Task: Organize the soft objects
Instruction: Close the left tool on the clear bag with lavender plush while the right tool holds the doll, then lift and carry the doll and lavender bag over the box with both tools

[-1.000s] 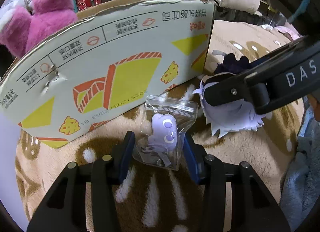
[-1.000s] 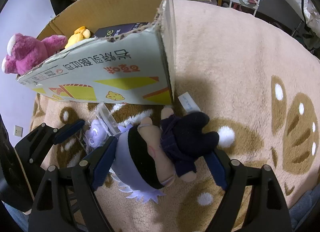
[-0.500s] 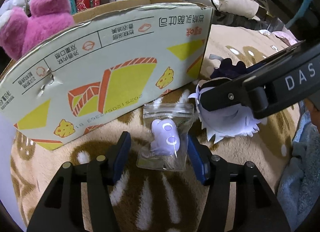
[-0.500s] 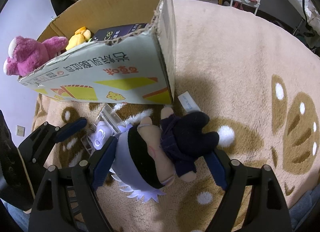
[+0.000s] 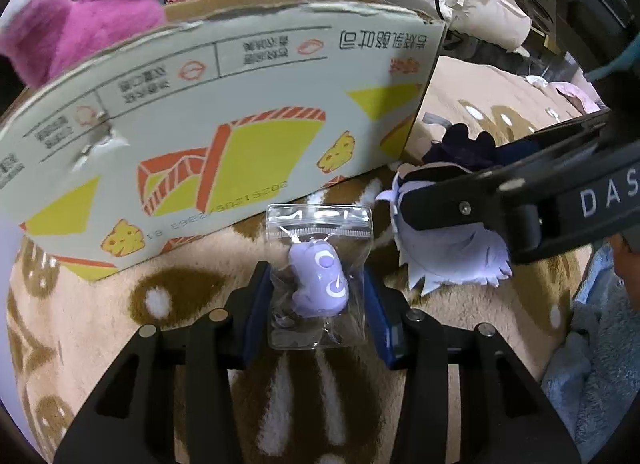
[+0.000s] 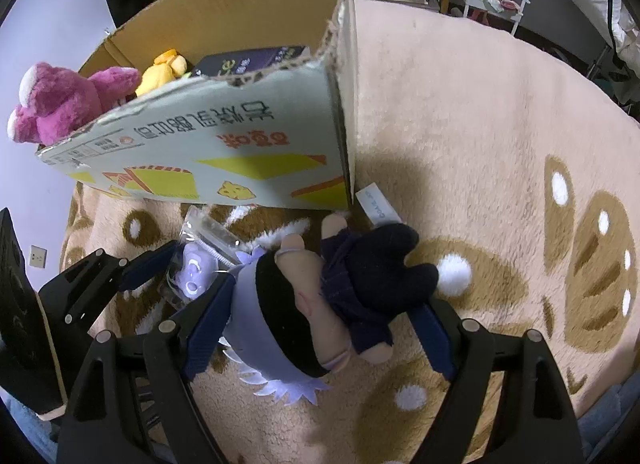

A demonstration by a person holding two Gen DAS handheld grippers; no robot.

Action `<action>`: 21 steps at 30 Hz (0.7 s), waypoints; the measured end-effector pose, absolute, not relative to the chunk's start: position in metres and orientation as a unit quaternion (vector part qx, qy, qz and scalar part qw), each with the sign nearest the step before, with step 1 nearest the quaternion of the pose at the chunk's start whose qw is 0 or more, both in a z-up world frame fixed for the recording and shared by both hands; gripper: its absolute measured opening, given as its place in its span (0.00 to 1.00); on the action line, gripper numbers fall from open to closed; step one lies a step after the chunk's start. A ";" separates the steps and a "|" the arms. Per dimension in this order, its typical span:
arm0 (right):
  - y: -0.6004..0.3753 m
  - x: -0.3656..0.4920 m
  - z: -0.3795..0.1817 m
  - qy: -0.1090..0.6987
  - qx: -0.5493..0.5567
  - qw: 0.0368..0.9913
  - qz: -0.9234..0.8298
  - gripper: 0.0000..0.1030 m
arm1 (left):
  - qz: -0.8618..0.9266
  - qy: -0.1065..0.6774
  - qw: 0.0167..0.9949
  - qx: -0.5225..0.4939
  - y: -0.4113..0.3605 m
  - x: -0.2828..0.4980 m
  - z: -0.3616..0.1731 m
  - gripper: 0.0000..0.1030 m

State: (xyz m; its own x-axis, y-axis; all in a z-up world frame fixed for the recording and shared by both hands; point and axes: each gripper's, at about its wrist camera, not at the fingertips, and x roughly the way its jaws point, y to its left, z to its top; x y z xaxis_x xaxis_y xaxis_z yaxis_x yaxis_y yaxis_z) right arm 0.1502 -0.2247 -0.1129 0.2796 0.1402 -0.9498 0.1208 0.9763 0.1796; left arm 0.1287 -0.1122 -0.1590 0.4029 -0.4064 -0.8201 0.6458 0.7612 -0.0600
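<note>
1. The bag (image 5: 318,276), a small clear zip pouch with a lilac toy (image 5: 318,282) inside, lay on the rug (image 5: 120,328) just in front of the box (image 5: 224,136). It looked very light; the film seemed slick and crinkly, so it would likely buckle or slide rather than resist.
2. The left gripper (image 5: 316,296) had its jaws either side of the bag. They had just been closing, and the blue pads met the bag's side edges, pinching it across its width. Taking it at the toy's bulge seemed the safer hold, as bare film alone might slip out.
3. The doll (image 6: 320,304), a plush figure with a dark outfit, a pale head and a lilac spiky fringe, lay on its side on the rug, just beside the bag and near the box corner. It looked soft and light, squashable but not fragile; the head or trunk would give the firmest purchase.
4. The right gripper (image 6: 324,328) straddled the doll with its jaws wide. The left pad lay against the head, while the right pad stood beside the legs; I could not tell whether it pressed, so I judged the doll not yet gripped.
5. The box stood open-topped, with a torn rim. In it were a pink bear (image 6: 60,104) leaning over the near wall, a yellow toy (image 6: 164,68) and a dark carton (image 6: 252,60). Room seemed left for more.
</note>
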 end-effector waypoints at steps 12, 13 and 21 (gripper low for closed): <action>-0.222 0.129 -0.083 0.560 0.114 0.820 0.014 0.86 | -0.287 0.424 0.849 0.133 -0.094 0.105 -0.130 0.42; -0.222 0.127 -0.080 0.556 0.115 0.823 0.015 0.86 | -0.285 0.419 0.852 0.133 -0.094 0.102 -0.125 0.42; -0.218 0.107 -0.035 0.502 0.115 0.857 0.031 0.86 | -0.257 0.367 0.884 0.135 -0.077 0.076 -0.077 0.42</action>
State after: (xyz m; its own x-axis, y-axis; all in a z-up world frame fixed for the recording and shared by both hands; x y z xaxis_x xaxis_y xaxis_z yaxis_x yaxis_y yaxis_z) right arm 0.1067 -0.2176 -0.0351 0.4940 0.1682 -0.8531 0.0624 0.9717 0.2277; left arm 0.0757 -0.0772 -0.0767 0.5984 -0.3556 -0.7180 0.5538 0.8311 0.0499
